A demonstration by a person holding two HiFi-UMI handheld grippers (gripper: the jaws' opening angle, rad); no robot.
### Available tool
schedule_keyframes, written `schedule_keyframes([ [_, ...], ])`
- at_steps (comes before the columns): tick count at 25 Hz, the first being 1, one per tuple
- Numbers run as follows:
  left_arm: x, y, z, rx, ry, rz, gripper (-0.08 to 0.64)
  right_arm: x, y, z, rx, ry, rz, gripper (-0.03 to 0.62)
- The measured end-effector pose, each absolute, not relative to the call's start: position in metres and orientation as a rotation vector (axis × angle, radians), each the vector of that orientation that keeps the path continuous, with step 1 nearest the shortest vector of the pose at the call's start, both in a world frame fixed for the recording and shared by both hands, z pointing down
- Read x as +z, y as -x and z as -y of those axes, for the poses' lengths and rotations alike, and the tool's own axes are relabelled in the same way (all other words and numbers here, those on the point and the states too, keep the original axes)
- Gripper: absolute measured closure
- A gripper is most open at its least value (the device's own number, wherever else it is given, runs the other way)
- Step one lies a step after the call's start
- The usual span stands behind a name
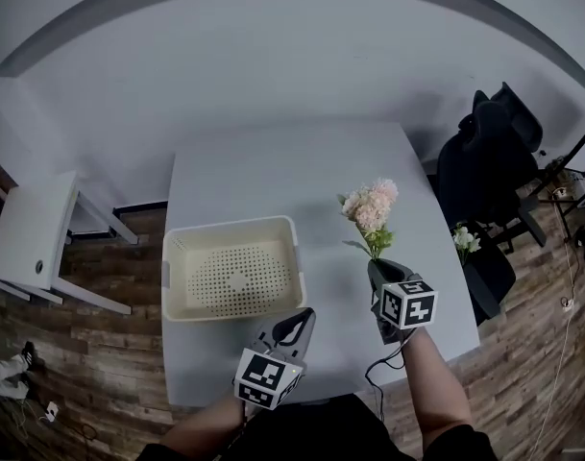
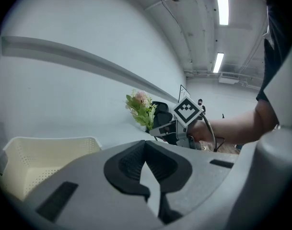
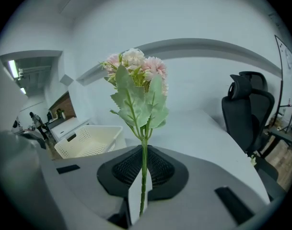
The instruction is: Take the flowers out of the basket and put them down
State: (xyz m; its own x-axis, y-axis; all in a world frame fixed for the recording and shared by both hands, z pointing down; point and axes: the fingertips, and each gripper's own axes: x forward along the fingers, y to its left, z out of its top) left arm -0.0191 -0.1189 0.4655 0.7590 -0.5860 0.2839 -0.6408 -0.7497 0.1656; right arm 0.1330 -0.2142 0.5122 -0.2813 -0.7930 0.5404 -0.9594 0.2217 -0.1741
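While the right tongs (image 1: 384,271) clamp the flowers (image 1: 372,211) upright above the tabletop (image 1: 273,171), well to the right of the basket (image 1: 230,227), the left tongs (image 1: 296,321) sit closed and empty near the basket's front right corner.

On the near left part of the desk (image 1: 292,161), basket (image 1: 230,227). Right of it and above the desk, flowers (image 1: 372,209) upright, stem between the jaws of the right gripper (image 1: 383,275). Just before the basket's near right corner, left gripper (image 1: 294,327). Beyond the desk's right edge, chair (image 1: 489,161).
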Motion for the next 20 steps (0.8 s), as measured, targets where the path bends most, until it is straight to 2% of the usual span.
schedule_keyframes([
  [20,0.516,-0.051,0.117,0.427,-2.571,1.013,0.554,0.641,-0.218,0.218,0.94,-1.603,1.976,0.552],
])
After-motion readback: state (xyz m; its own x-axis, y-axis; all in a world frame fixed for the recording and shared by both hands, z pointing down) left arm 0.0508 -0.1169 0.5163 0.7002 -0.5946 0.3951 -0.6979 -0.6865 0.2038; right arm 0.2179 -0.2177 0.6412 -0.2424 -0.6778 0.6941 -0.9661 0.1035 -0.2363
